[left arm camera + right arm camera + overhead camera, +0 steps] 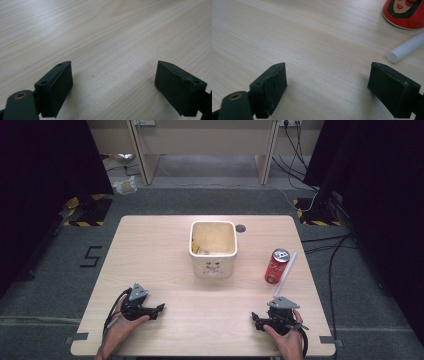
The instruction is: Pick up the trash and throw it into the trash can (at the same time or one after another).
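Resting low, both tools idle on the near part of the counter [165,245].
Left hand-held gripper [159,308]: lies at the near left of the counter, held by the person's left hand [122,322]; jaws point toward the middle. In the left gripper view its jaws stand spread wide, with bare wood between them; nothing pinched, nothing touched by the pads.
Right hand-held gripper [255,319]: lies at the near right, held by the right hand [286,336]; jaws point left toward the middle. In the right gripper view its jaws stand spread wide over bare wood; nothing between them.
Red can [276,266]: upright on the right side of the counter, beyond the right hand-held gripper and apart from it; a printed face shows on it in the right gripper view.
White tube [287,273]: lies just right of the red can, slanting from far right toward the near side; its near end is close to the right hand-held gripper's grey plate, contact not clear.
Cream bin [213,265]: square, open-topped, at the far middle of the counter, well apart from both tools; pale scraps inside.
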Demonstrator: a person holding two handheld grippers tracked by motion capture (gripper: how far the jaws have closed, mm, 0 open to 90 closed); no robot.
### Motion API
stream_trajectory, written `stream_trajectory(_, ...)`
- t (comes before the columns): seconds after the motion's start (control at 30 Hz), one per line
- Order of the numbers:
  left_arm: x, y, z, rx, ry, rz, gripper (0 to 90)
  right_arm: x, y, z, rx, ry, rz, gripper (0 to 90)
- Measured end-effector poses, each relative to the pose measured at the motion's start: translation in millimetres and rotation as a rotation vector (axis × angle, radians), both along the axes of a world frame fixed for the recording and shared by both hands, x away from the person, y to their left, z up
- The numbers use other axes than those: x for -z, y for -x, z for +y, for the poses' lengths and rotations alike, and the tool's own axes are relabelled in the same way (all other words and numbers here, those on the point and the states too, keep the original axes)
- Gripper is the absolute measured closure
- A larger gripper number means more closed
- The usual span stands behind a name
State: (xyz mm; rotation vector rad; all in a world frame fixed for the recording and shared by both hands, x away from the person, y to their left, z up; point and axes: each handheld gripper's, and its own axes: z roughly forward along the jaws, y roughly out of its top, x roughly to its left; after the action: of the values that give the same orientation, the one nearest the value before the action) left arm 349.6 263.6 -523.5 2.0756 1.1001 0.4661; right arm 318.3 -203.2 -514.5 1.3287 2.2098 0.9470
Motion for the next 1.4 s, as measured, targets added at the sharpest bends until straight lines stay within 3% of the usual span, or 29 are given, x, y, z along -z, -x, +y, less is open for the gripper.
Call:
stream_trajectory(0.9,0.1,0.0,0.0,0.0,0.0,-0.001,14.0,-27.4,0.5,-17.0,0.066,0.001,-0.102,15.5)
stream_trajectory(1.4,0.1,0.0,0.0,0.0,0.0,-0.001,14.0,-48.2,-19.5,-30.1,0.12,0.005,-0.165,15.5)
